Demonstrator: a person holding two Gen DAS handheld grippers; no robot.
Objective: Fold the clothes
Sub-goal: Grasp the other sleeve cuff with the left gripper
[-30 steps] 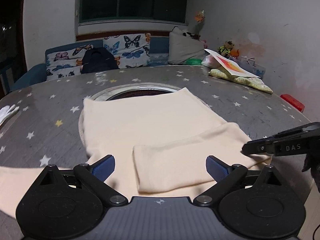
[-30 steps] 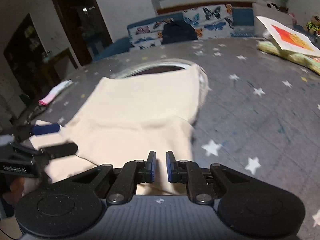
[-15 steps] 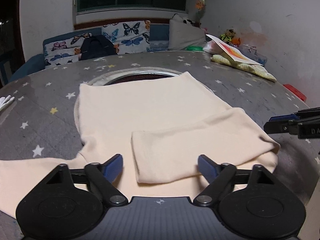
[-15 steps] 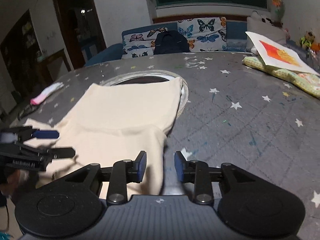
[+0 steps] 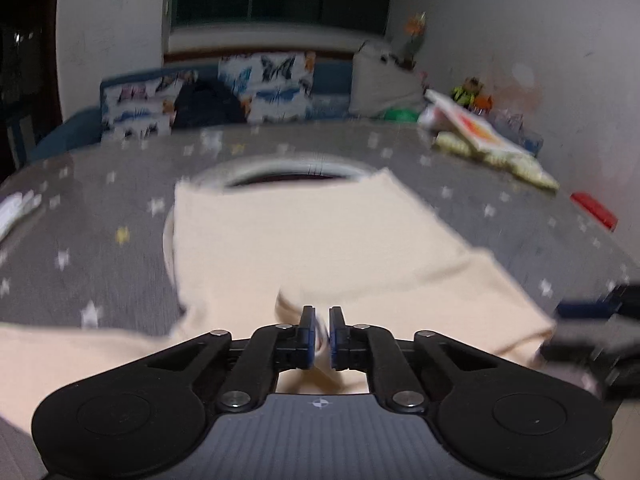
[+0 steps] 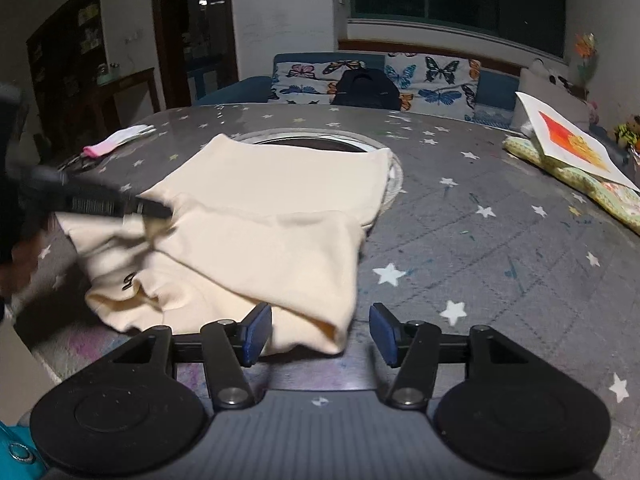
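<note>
The left gripper has its fingers pinched tight on a fold of the cream shirt. The right gripper is opening, its fingers apart around the shirt's near corner, not pressing it. The shirt lies flat on the starry grey desk, reaching back to a round hole.

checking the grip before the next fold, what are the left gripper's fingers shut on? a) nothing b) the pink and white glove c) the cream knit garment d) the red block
c: in the left wrist view the left gripper is shut with a fold of the cream knit garment pinched between its fingers.
</note>
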